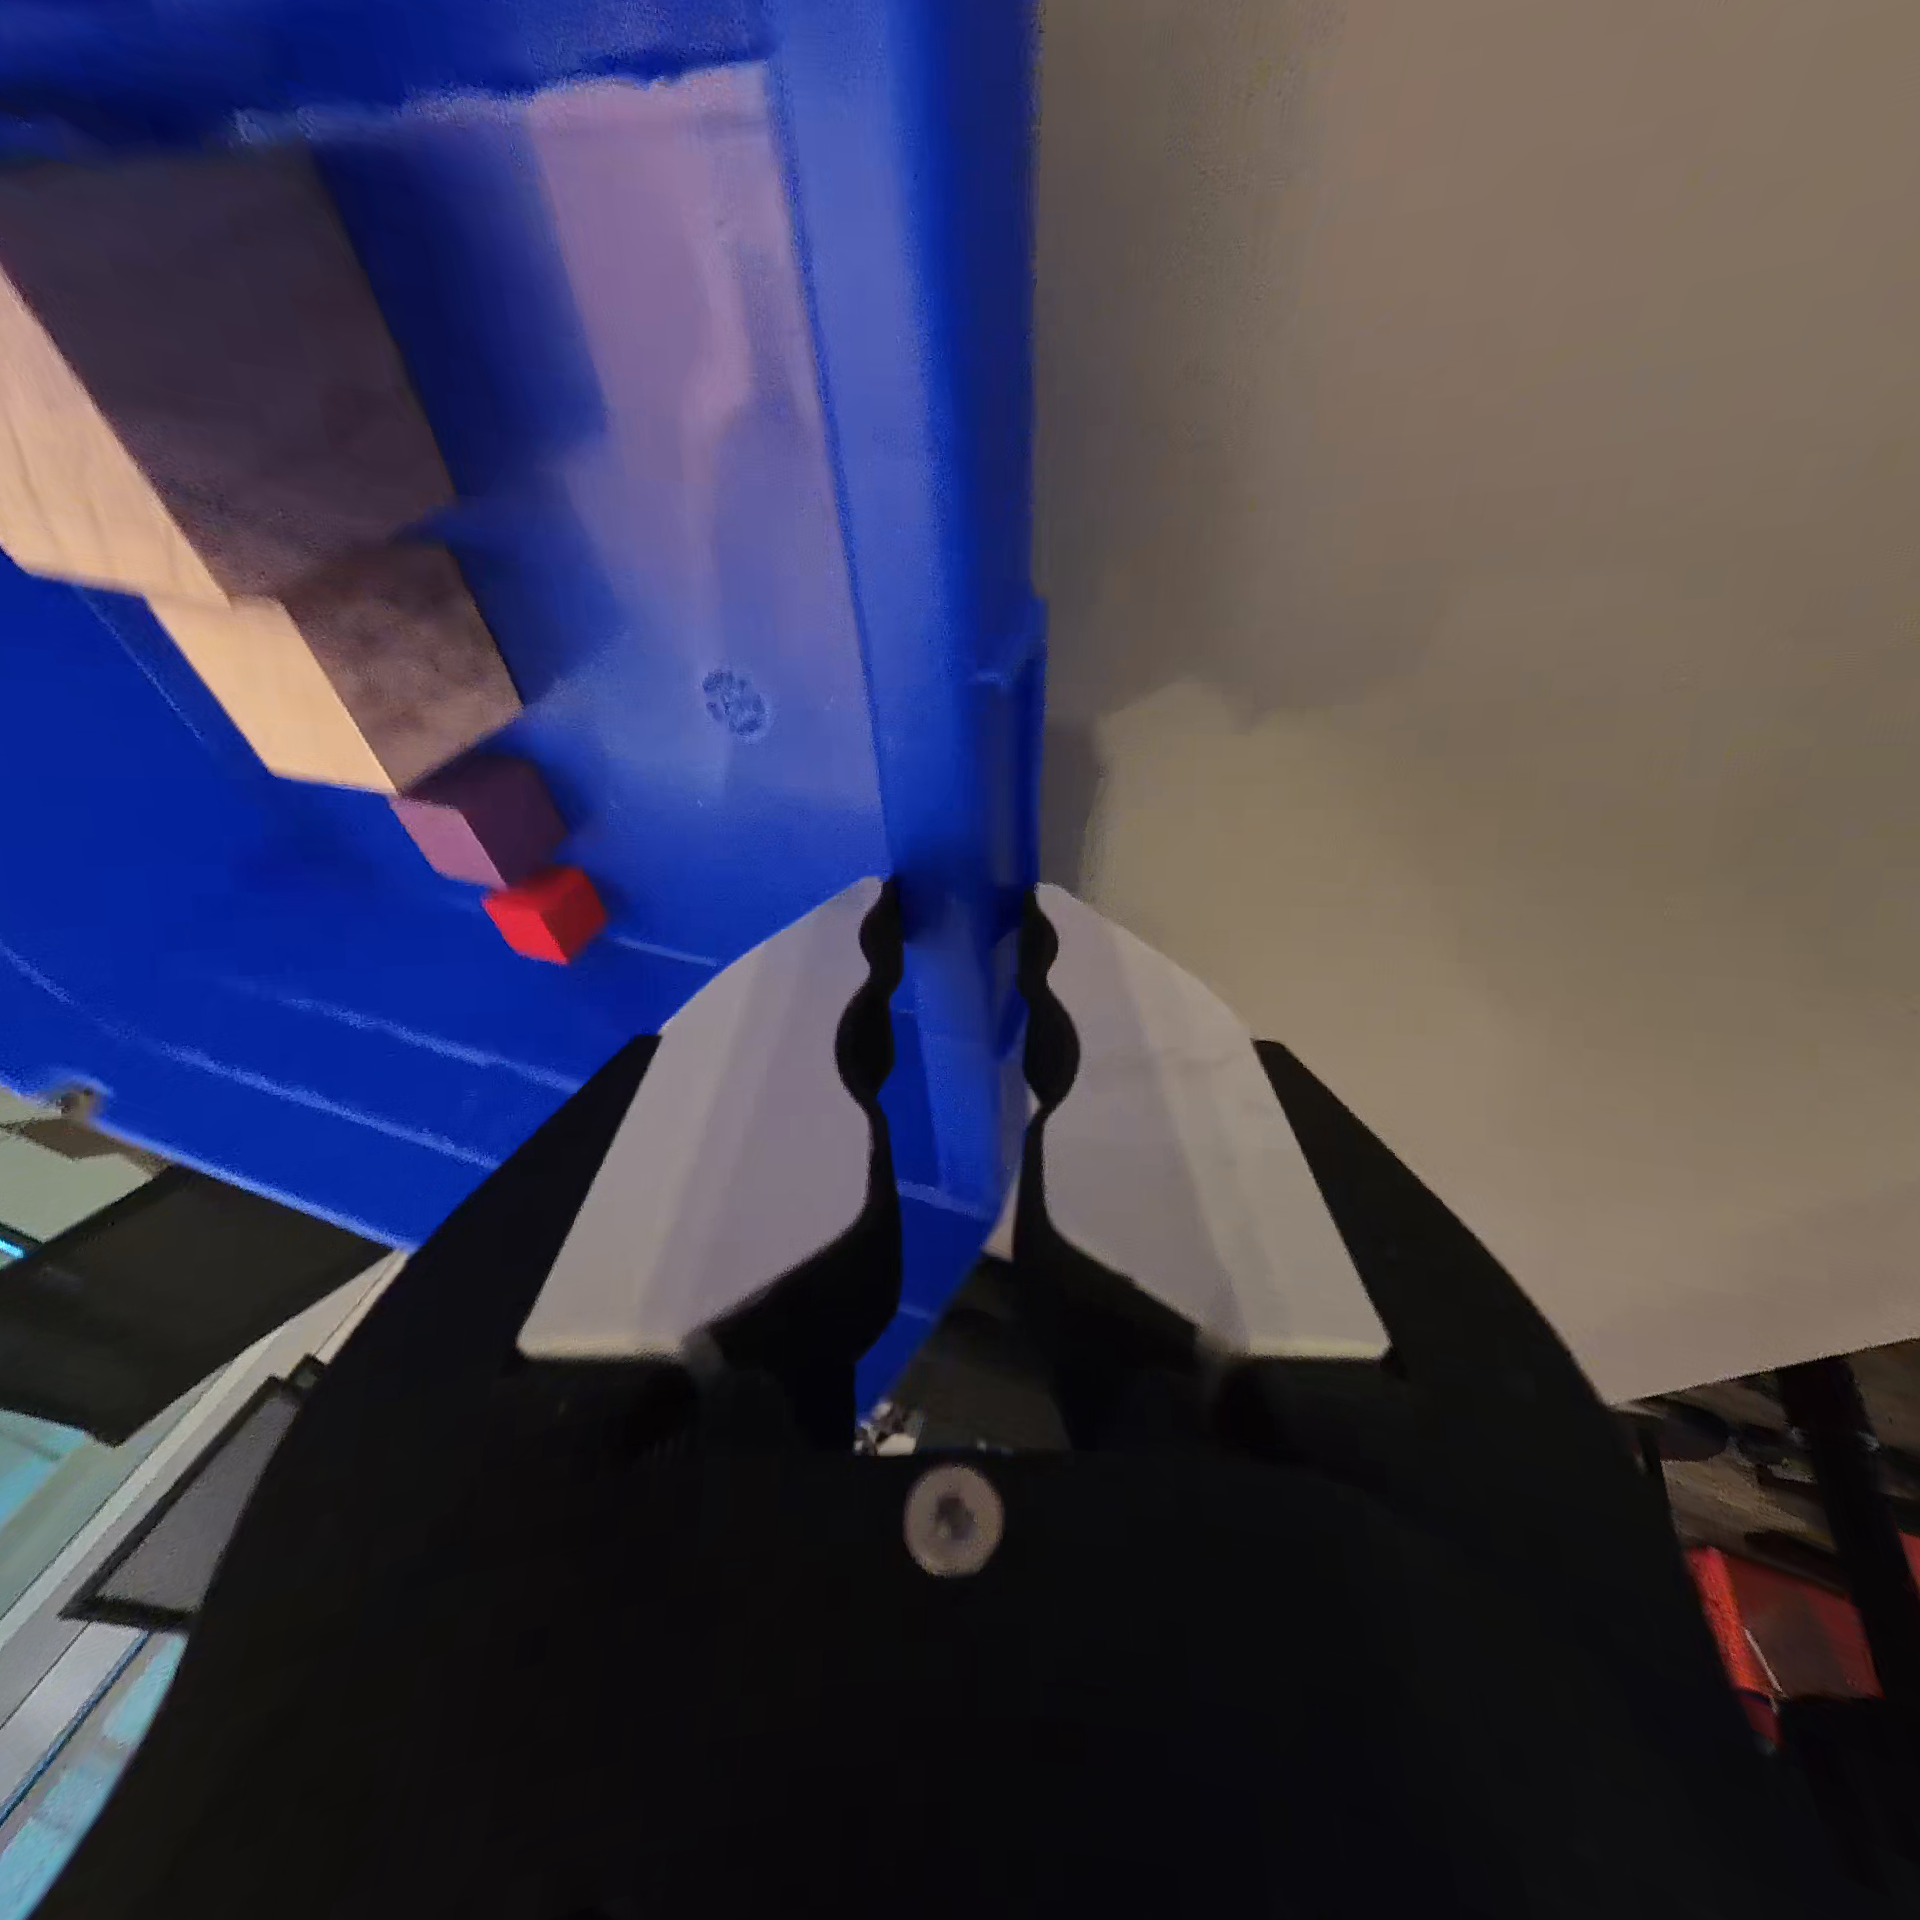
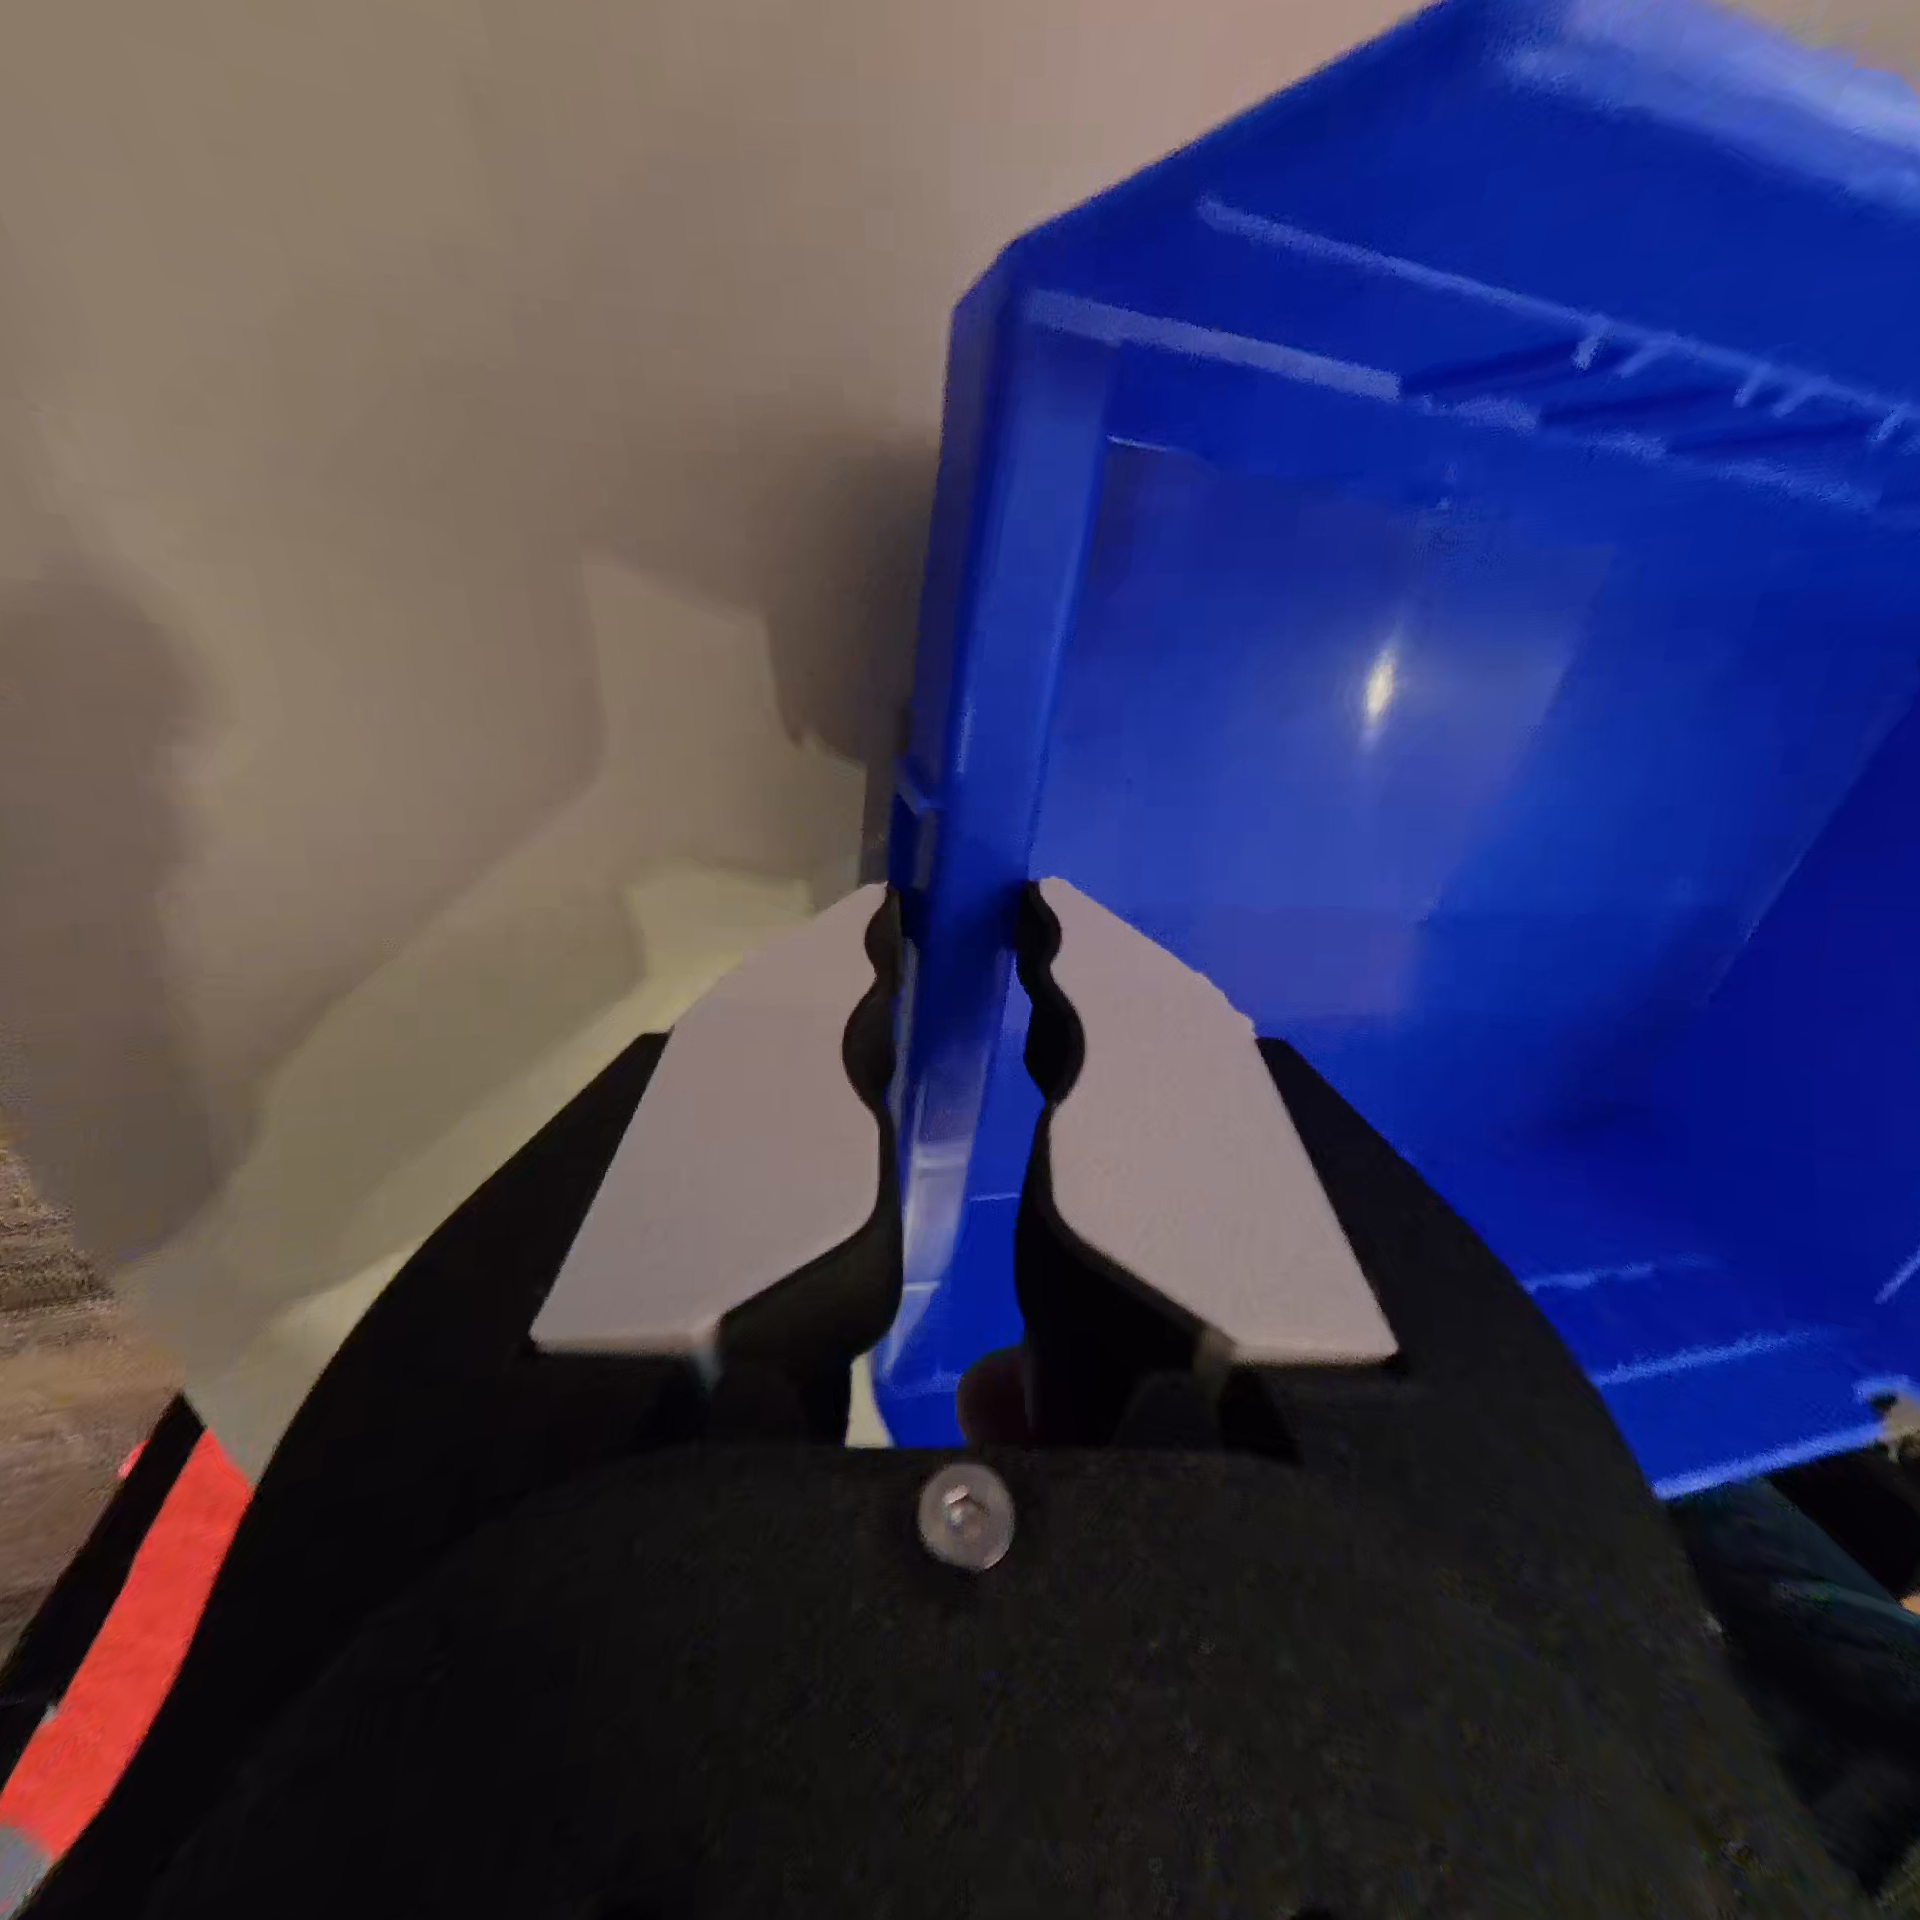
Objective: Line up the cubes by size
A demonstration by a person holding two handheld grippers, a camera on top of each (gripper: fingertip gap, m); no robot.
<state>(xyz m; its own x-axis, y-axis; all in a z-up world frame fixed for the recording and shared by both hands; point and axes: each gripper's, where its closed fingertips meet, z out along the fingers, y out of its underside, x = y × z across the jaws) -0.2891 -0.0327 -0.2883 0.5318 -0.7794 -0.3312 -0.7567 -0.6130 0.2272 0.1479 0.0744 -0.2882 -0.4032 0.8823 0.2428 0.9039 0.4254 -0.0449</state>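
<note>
Between my two grippers, I am holding the blue bin (image 1: 914,520): left gripper (image 1: 958,904) and right gripper (image 2: 954,904) each clamping a rim, cubes (image 1: 312,665) lying lined up inside, toward my left.

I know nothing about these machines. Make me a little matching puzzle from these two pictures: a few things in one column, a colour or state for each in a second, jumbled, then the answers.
Things:
1. smallest cube
2. bin
3. next cube up in the row
4. left gripper

Colours or states:
A. purple
B. clamped on the bin's wall
C. red
D. blue, tilted

Pairs: 1-C, 2-D, 3-A, 4-B

The right gripper pinches another wall of the same bin in the same way.
</note>
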